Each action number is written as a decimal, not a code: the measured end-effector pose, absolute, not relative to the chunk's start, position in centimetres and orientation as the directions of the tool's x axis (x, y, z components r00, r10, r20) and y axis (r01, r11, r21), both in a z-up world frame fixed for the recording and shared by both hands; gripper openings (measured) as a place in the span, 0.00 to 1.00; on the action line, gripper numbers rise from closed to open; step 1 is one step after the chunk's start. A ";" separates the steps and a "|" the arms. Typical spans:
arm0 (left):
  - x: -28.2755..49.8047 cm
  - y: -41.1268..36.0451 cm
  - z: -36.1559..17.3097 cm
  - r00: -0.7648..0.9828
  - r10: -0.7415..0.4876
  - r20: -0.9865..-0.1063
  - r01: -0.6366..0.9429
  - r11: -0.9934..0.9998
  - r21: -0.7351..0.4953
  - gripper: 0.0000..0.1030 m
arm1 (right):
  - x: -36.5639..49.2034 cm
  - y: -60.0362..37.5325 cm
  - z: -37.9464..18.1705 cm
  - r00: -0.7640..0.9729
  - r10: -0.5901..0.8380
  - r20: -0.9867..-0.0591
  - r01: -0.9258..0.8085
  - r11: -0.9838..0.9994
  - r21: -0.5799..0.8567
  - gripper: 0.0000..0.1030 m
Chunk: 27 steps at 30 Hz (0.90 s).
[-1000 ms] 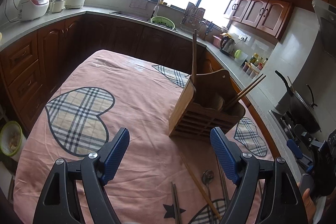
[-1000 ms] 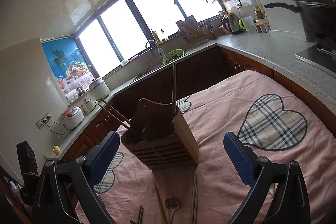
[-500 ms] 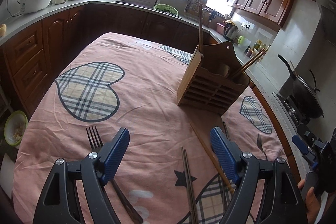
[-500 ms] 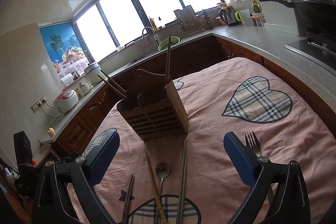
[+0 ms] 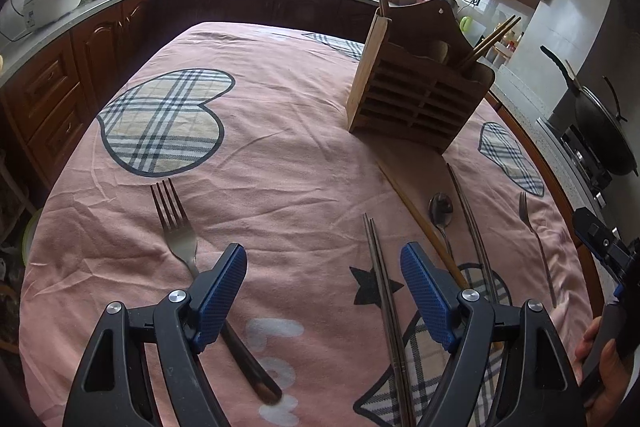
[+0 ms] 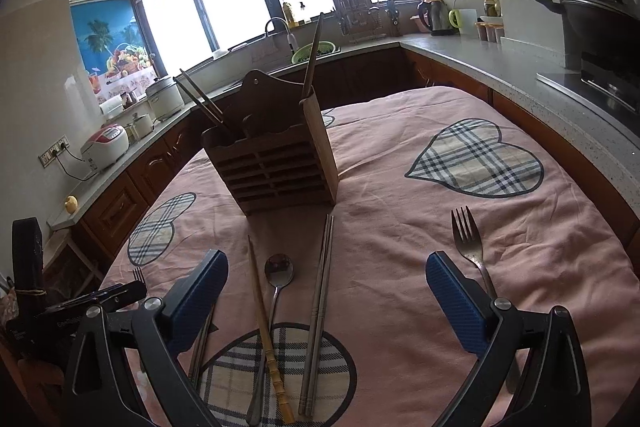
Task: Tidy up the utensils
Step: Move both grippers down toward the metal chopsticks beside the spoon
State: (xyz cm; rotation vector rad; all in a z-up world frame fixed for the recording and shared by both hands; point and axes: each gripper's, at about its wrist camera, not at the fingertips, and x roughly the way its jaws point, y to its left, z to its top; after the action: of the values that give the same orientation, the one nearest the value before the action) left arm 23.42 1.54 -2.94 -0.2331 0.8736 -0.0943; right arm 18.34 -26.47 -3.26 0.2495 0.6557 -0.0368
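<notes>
Both grippers were open and empty, the left gripper (image 5: 323, 269) hanging over a fork (image 5: 176, 223) and a pair of metal chopsticks (image 5: 382, 287), the right gripper (image 6: 326, 277) over a wooden chopstick (image 6: 262, 311), a spoon (image 6: 278, 273) and another metal pair (image 6: 320, 287). All lay flat on the cloth in front of the wooden holder (image 6: 276, 167), which already held a few sticks upright. The likely trouble was in the pickup: thin, smooth metal lying flat on soft cloth could slip from the pads or drag a fold of fabric up with it, and closely laid pieces could be caught together. A second fork (image 5: 534, 239) lay near the table's edge and could be knocked off. The table wore a pink cloth (image 5: 280, 131) with plaid hearts, in a kitchen with dark wood cabinets (image 5: 48, 95), bright windows, a sink and a wok on the stove.
</notes>
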 end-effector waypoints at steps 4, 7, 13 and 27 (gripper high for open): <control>24.4 0.8 -3.8 0.616 -0.169 -0.769 -0.009 0.975 -0.222 0.76 | 18.7 -26.7 -3.8 0.783 0.053 -0.620 0.114 0.968 0.226 0.98; 25.0 0.4 -4.2 0.603 -0.163 -0.781 -0.004 0.978 -0.208 0.76 | 19.0 -26.9 -4.1 0.774 0.054 -0.631 0.117 0.967 0.227 0.98; 26.4 -0.9 -5.5 0.567 -0.143 -0.811 0.006 0.985 -0.170 0.75 | 19.6 -26.9 -4.9 0.754 0.062 -0.654 0.120 0.966 0.230 0.97; 29.8 -3.4 -8.3 0.524 -0.077 -0.849 0.035 0.997 -0.068 0.67 | 21.4 -27.7 -6.4 0.721 0.064 -0.690 0.140 0.962 0.236 0.97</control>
State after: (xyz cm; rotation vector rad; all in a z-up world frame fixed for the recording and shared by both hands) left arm 29.76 -3.44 -8.28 -0.0444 1.0177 -0.0672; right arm 21.41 -27.66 -6.37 0.2814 0.7668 -0.0422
